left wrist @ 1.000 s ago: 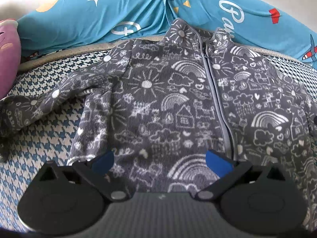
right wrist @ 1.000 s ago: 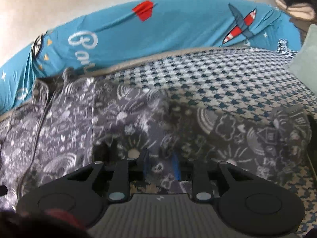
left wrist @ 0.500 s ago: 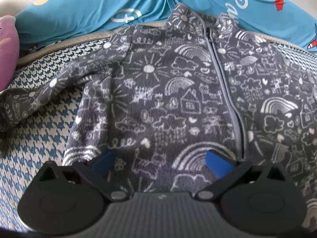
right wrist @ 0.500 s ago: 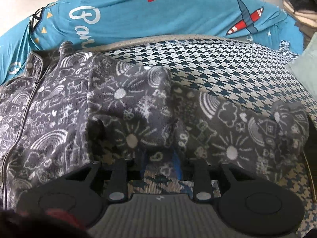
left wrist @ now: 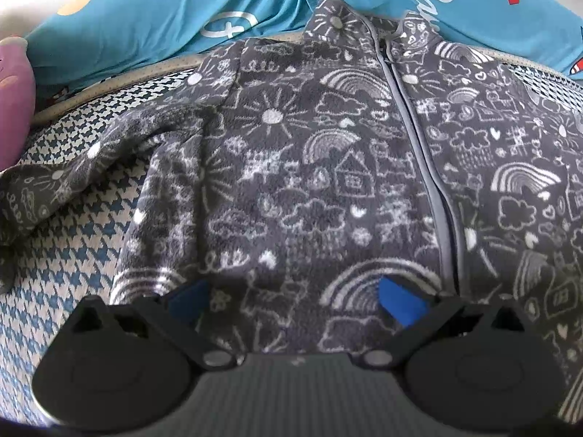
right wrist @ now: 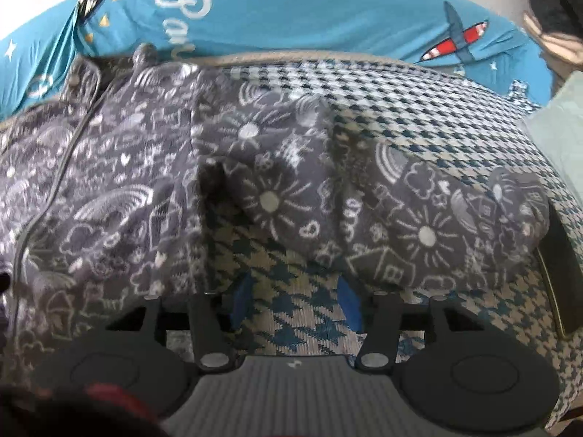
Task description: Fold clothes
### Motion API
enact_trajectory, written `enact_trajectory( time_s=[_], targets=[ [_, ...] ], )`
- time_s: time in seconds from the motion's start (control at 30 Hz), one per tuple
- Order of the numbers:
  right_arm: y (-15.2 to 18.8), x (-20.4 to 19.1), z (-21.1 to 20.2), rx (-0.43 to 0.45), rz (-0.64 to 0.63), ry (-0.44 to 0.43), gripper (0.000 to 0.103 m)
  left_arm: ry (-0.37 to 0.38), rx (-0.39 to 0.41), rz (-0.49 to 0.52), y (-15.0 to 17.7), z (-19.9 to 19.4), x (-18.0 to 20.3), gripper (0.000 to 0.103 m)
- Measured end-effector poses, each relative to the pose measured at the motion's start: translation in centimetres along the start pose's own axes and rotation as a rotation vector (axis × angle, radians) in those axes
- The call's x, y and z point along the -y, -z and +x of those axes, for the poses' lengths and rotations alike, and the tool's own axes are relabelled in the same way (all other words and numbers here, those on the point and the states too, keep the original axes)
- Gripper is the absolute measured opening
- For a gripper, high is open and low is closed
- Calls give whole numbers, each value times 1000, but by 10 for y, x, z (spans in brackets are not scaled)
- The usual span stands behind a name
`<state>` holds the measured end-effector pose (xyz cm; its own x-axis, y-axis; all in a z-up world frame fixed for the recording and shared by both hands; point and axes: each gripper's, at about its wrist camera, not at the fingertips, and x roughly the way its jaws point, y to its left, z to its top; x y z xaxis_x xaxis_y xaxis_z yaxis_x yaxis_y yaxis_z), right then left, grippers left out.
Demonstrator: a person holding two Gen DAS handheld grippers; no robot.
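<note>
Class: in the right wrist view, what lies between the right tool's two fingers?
Only bare houndstooth cover lies within the right tool; the jacket sleeve lies just beyond its fingertips.

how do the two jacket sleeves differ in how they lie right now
The left sleeve lies rumpled, angling down away from the body, its cuff end bunched at the frame edge. The right sleeve stretches out sideways, fuller and smoother, just ahead of the open right gripper. Both share the grey doodle print and rest on the houndstooth cover.

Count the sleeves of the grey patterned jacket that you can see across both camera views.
2. One sleeve stretches left from the jacket over the checked cover in the left view. The other sleeve stretches right in the right view, just beyond the open right tool.
</note>
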<state>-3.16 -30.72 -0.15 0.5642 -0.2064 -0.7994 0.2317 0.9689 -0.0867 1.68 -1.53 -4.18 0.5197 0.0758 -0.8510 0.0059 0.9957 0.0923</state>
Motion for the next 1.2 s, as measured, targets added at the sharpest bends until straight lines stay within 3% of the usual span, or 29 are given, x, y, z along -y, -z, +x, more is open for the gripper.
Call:
enact_trajectory(
  time_s=[0.17,0.37,0.53,0.87,0.9,0.97,1.03,1.2],
  targets=[
    [-6,40,-25,127,106,97,52,-6,48,9,-4,-15,-2,103],
    [-10,90,-23,145,194,297,52,32,61,-56,-9,-28,-16,103],
    [-5,113,-10,103,245,317,52,37,72,-98,-10,-35,-23,103],
    [-1,118,18,45,261,311,51,42,69,-105,-10,-33,-18,103],
    [-1,118,21,43,258,318,49,43,68,-102,-9,-33,-17,103],
    [0,119,25,38,260,324,26,45,66,-95,-9,-32,-15,103],
    [1,123,27,37,287,314,15,46,65,-89,-9,-31,-12,103],
    [0,137,15,93,392,242,8,51,65,-73,-8,-30,-9,103]
  ],
)
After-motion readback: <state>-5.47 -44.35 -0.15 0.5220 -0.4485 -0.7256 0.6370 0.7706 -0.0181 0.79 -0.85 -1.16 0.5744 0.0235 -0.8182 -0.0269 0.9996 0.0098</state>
